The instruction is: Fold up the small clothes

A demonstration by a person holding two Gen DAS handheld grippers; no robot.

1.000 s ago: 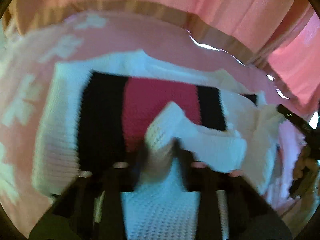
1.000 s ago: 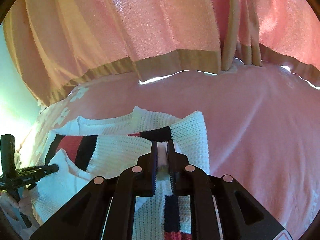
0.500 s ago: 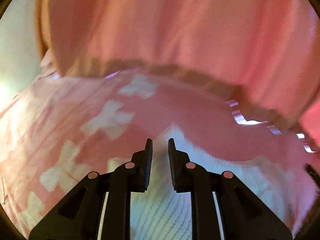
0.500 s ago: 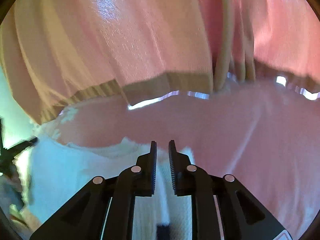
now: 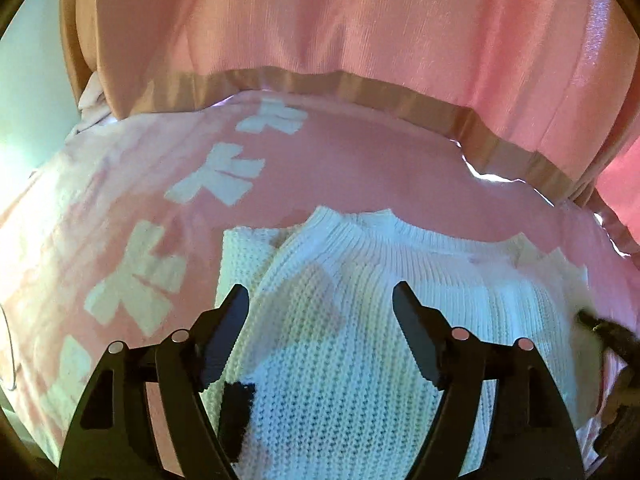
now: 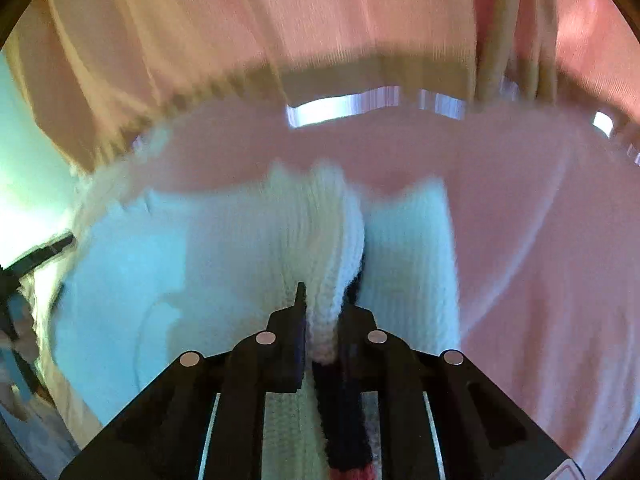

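- Left wrist view: since the earlier frame the left gripper (image 5: 320, 312) has let go; its jaws have just been opening and now stand wide, nothing between them, above the white chunky-knit sweater with black and red stripes (image 5: 360, 320).
- The sweater lies folded on the pink bedspread with pale cross shapes (image 5: 132, 216), its ribbed edge toward the pink curtain (image 5: 360, 20).
- Right wrist view: blurred. The right gripper (image 6: 322, 304) is narrow, pinching a raised ridge of the sweater (image 6: 240, 248).
- Risk: with one side free, a right-hand pull would likely drag the fold askew or bunch it.
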